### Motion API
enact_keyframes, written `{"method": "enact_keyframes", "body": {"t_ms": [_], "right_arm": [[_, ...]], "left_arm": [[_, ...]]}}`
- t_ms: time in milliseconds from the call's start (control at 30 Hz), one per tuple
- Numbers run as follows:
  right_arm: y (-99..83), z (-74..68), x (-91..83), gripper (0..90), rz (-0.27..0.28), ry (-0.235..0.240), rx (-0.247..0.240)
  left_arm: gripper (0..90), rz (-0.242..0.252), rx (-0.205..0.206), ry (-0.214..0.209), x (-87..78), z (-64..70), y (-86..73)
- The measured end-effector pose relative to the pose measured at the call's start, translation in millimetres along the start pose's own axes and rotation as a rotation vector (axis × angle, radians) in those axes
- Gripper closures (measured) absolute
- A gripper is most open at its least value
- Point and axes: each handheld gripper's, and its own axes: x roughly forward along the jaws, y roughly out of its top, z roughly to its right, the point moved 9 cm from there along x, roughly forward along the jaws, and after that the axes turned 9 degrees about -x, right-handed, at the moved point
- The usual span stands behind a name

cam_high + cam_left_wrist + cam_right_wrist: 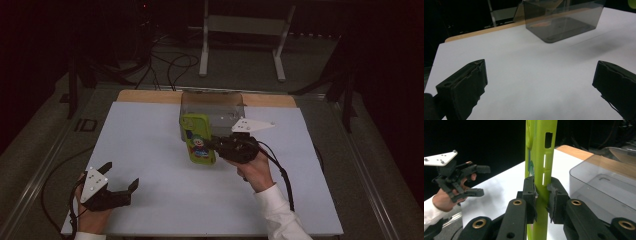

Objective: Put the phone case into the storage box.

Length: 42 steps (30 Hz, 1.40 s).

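Right gripper (541, 195) is clamped on the long edge of a green phone case (198, 139), holding it upright above the white table sheet (150, 145), just in front of the smoky transparent box (212, 106). Left gripper (121, 182) rests near the table's front left corner, jaws spread wide and empty. In the right gripper view, the case wall pinches inward slightly between the jaws, which suggests a light, soft, flexible shell, likely rubbery and not slippery. Grip along the solid side wall, clear of the button cut-outs, where the material is weakest. Excess clamping force will probably buckle the case rather than break it.
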Motion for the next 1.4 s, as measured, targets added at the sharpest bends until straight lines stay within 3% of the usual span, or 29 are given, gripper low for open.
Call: {"method": "enact_keyframes", "body": {"t_ms": [200,367,767,1033,1400], "right_arm": [[3.3,8.3,-0.1,78.0,-0.026,-0.042,0.040],[5.6,10.9,-0.2,78.1,-0.044,-0.057,0.044],[15.2,23.8,-0.2,78.0,-0.082,-0.102,0.071],[15.7,35.6,-1.5,78.0,-0.107,-0.128,0.157],[20.6,51.3,-4.0,78.0,-0.145,-0.173,0.202]], "left_arm": [[0.0,-0.002,-0.017,0.016,-0.8,-3.6,-3.7],[0.0,-0.001,-0.047,0.033,-0.8,-7.8,-5.5],[0.0,-0.007,-0.037,0.042,0.1,-7.3,-7.0],[0.0,-0.011,-0.038,0.048,0.4,-8.3,-7.7],[0.0,-0.022,-0.034,0.051,1.6,-7.7,-9.3]]}}
